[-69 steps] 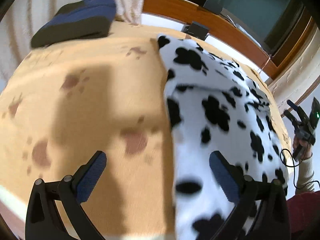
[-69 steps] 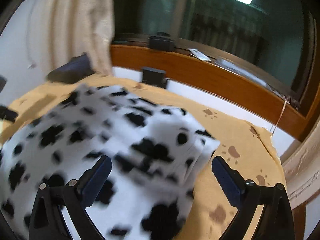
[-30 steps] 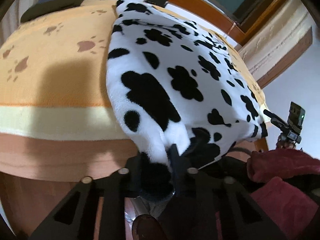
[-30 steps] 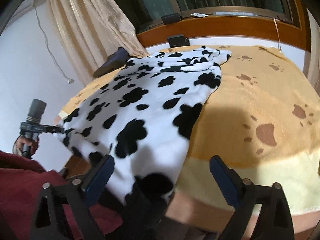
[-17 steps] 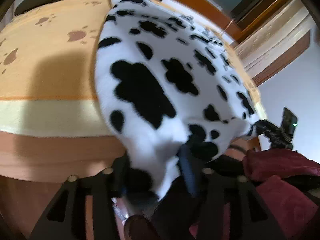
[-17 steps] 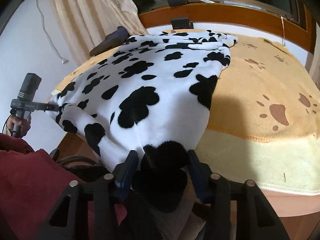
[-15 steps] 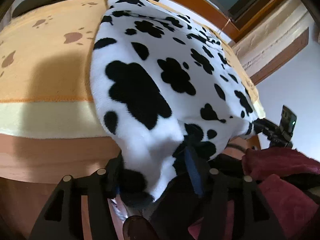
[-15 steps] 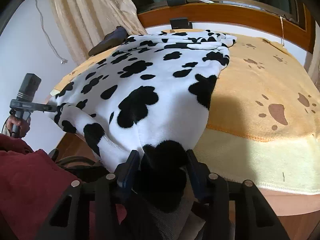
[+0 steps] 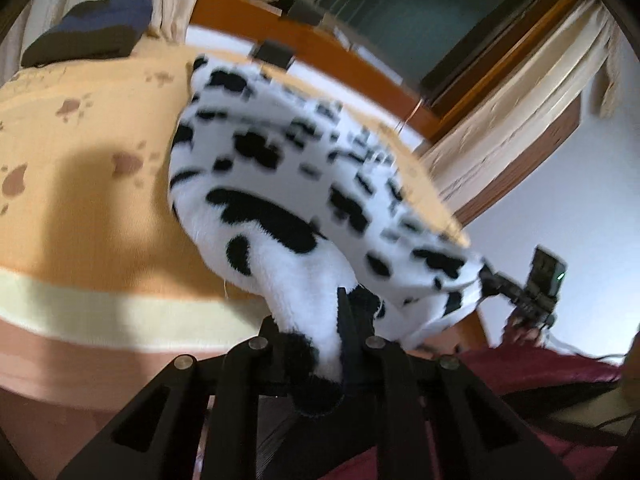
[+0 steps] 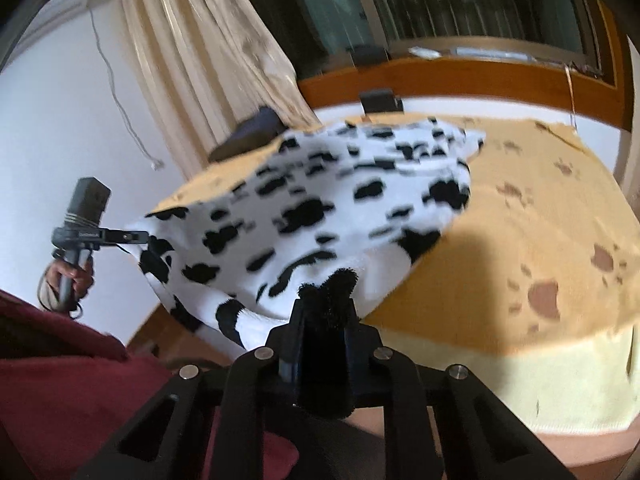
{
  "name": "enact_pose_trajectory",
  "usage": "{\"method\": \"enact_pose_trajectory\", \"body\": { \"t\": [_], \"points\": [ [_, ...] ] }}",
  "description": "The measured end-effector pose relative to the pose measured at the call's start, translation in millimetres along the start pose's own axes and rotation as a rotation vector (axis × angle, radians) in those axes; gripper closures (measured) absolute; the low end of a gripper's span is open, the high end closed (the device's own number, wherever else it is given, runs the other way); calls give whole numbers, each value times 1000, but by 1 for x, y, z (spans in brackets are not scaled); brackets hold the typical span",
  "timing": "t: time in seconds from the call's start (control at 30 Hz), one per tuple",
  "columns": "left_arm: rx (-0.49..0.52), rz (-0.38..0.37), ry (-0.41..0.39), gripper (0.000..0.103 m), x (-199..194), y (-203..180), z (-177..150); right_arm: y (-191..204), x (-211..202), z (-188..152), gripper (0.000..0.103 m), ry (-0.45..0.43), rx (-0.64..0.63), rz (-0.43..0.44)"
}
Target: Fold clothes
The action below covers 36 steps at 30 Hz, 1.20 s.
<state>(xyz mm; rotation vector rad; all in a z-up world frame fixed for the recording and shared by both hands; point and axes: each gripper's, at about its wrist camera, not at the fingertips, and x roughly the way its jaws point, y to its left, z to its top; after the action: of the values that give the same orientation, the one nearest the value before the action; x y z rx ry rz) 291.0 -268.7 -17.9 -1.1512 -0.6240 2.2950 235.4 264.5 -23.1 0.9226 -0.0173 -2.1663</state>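
- The black-spotted white fleece garment (image 9: 304, 184) is smeared by motion in both views, so its far spots read as streaks.
- Its near corner hides the pads of the left tool (image 9: 320, 344), whose jaws are closing on it.
- The black plush tuft (image 10: 326, 292) covers the pads of the right tool (image 10: 324, 340), also closing.
- The dark folded cloth (image 9: 88, 32) on the orange paw-print bed cover (image 9: 80, 184) is too blurred to identify.

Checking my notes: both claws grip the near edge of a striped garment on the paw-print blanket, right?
Not striped: the garment is white with black cow spots, as the right wrist view shows. Both claws, left and right, do grip its near edge over the paw-print blanket.
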Motion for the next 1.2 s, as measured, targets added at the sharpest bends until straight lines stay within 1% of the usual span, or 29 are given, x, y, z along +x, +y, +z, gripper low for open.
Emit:
{"method": "enact_pose_trajectory", "body": {
  "t": [0.07, 0.17, 0.27, 0.37, 0.5, 0.6, 0.7, 0.8, 0.93, 1.0, 1.07, 1.2],
  "points": [
    [-27, -46, -46, 86, -7, 4, 14, -1, -3, 13, 87, -30, -4, 10],
    [-56, -88, -106, 86, -19, 11, 35, -5, -9, 34, 87, -83, -6, 10],
    [-64, -103, -138, 86, -21, 12, 53, -12, -13, 52, 87, -128, -2, -7],
    [-56, -106, -154, 86, -15, 10, 75, -19, -11, 68, 87, -150, -6, -17],
    [-48, -117, -179, 86, -6, 9, 105, -31, 2, 95, 88, -169, -10, -34],
    [-53, -126, -203, 86, 3, 12, 133, -47, 14, 118, 88, -183, 17, -51],
    [-74, -130, -211, 86, 19, 21, 165, -65, 27, 142, 88, -202, 53, -67],
    [-92, -100, -209, 86, 43, 33, 197, -87, 46, 170, 88, -218, 91, -79],
    [-154, -99, -207, 86, 79, 59, 237, -118, 81, 204, 88, -231, 145, -109],
    [-182, -100, -204, 86, 96, 71, 255, -132, 103, 218, 88, -223, 169, -125],
    [-210, -100, -199, 86, 113, 83, 273, -145, 123, 229, 88, -214, 184, -156],
    [-264, -74, -176, 85, 147, 107, 301, -165, 158, 248, 90, -212, 177, -276]
  ]
}}
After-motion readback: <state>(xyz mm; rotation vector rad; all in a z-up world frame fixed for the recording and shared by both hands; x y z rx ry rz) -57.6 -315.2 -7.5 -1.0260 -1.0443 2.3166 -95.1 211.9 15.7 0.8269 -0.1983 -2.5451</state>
